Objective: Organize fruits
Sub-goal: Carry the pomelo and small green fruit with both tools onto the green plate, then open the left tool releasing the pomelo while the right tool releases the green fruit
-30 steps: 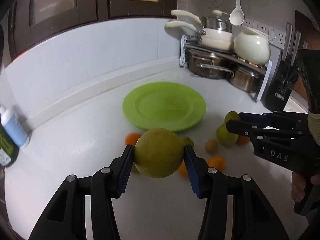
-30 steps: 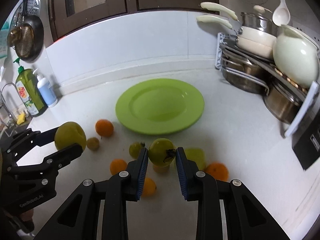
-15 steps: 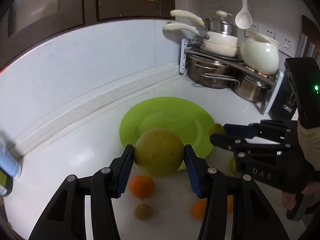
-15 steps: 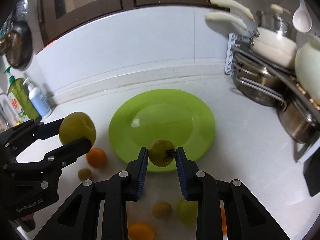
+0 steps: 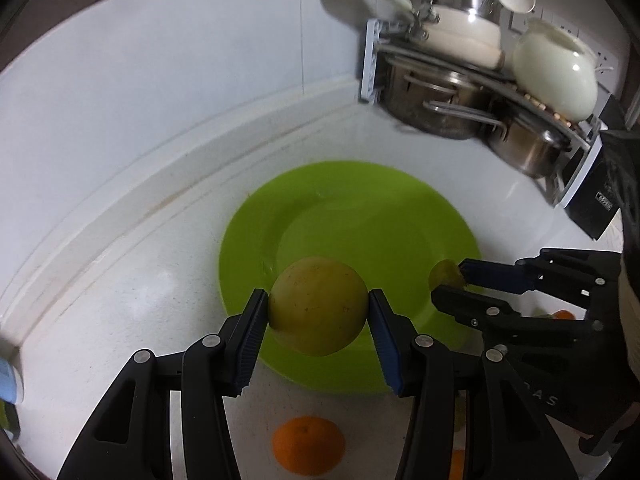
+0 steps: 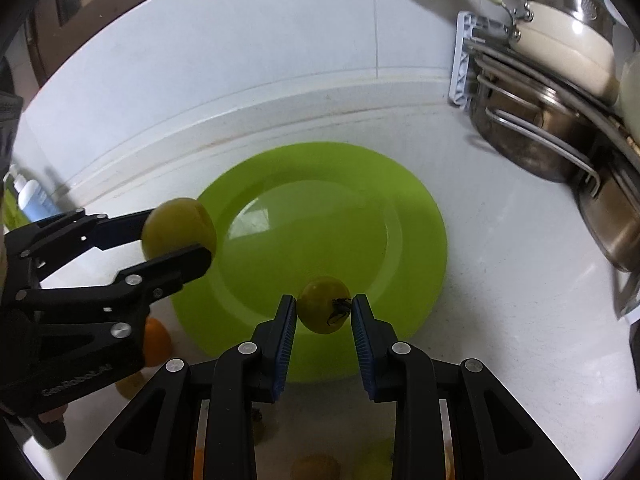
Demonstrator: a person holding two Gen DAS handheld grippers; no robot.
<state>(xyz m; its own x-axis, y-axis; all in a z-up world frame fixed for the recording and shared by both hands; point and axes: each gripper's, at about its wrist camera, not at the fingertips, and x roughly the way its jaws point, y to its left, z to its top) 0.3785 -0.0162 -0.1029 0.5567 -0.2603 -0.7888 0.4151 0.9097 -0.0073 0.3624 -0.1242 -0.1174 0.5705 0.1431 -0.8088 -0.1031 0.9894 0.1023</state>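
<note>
A white kitchen counter (image 5: 120, 280) runs up to a white backsplash, with a rack of steel pots (image 5: 448, 104) and cream cookware (image 5: 556, 76) stacked in the far right corner. At the centre of the counter lies a wide lime-green plate (image 5: 360, 216), bare across its middle. Over the plate's near-left rim, the left gripper (image 5: 318, 312) is clamped on a large yellow-green fruit (image 5: 318, 308), its blue pads pressed against the fruit's two sides and the fruit held clear of the surface. Beside it, over the plate's near edge, the right gripper (image 6: 323, 312) is squeezed tight on a small yellow-green fruit (image 6: 323, 309) whose dark stem end faces the right-hand pad; in the left wrist view that same fruit peeks out from between the black fingers at the plate's right side. The two grippers sit close together, both angled down toward the plate. On the counter in front of the plate lies an orange (image 5: 309, 444), with more small orange and yellowish fruits partly hidden beneath the gripper bodies. A blue-and-white bottle (image 6: 32, 196) stands at the far left by the wall
</note>
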